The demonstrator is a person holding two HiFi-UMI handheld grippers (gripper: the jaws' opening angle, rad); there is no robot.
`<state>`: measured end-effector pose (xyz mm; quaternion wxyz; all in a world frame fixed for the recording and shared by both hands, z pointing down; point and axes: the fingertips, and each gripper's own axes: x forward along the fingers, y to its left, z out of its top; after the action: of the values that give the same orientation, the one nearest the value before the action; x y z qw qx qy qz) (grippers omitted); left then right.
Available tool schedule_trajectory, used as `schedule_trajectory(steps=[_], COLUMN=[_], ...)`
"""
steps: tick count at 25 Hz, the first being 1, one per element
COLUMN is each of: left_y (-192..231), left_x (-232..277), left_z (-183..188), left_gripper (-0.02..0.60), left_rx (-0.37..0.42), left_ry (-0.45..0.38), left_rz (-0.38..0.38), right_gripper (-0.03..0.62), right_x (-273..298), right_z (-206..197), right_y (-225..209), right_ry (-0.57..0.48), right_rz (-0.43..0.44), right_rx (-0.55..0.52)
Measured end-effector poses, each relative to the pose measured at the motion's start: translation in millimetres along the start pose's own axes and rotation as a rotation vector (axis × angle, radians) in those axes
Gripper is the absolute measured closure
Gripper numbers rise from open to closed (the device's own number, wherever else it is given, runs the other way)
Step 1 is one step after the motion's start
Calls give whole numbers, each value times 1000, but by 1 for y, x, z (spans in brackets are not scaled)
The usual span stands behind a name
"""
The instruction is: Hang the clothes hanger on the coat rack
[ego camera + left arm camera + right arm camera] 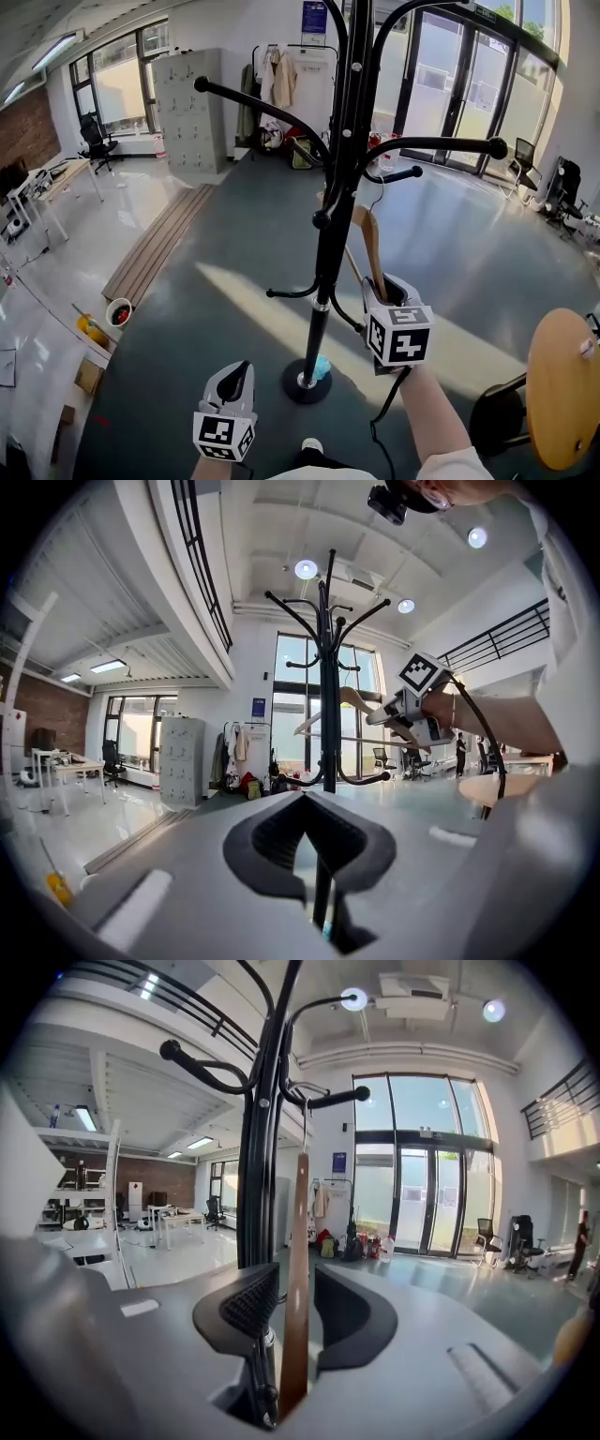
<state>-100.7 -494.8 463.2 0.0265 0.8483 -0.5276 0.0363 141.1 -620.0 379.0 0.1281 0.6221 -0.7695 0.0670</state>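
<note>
hanger held up against the coat rack, left gripper empty

the right gripper [389, 284] is raised beside the pole of the black coat rack [328, 253], with the person's bare forearm running down from it toward the bottom edge. its fingers are clamped on the wooden clothes hanger [372, 246], which rises from them on the right side of the pole. in the right gripper view the hanger [296, 1269] stands as a narrow upright strip between the two dark finger pads of the right gripper [295, 1302], with the rack's pole [258, 1176] just to its left. the hanger's thin metal hook [305, 1124] reaches up to a short knobbed arm [333, 1101] of the rack; whether it bears on that arm i cannot tell.

the left gripper [239, 370] hangs low, near the rack's round base [305, 380] and well apart from the hanger. in the left gripper view its fingers [305, 799] are together at the tips with nothing between them, and they point toward the rack [328, 714]. beyond them the right gripper [375, 716] shows with the hanger [354, 697] against the pole.

a round wooden seat [562, 389] stands at the right of the head view on the dark grey floor [225, 244].
</note>
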Motion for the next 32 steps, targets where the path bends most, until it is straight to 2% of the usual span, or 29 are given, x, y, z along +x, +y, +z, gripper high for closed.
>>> schedule_trajectory(steps=[2,4,9,12,17,21,28,32], left_y=[-3,-6,-19,-30,-48,-59,-79,-86], left_x=[-4,-8,-20,-32,-53,-70,-94,-110], left_z=[3,5,9,16,22,23,28,38], left_gripper=[581,581,581,581,581,581,581,581], left_rx=[5,12,23,32,48,53,51,46], left_ry=[-6,-12,-26,-44,-70,-78,-104,-129], left_rz=[-8,-17,-47,-68,-103,-125,-177,-200], right_gripper=[399,351,336,347,457,564,568,568], right_x=[-12,-26,-73,-109,-164,-188,-224,-239], right_z=[9,16,30,35,23,-3,-43,-69], right_y=[0,1,6,11,17,28,66,81], right_ry=[-61,-113,-197,-234,-299,-300,-338,-292], right_rz=[-9,-18,-31,-56,-120,-127,-58,-44], right_rx=[-4,6,0,-22,-7,30,24,38])
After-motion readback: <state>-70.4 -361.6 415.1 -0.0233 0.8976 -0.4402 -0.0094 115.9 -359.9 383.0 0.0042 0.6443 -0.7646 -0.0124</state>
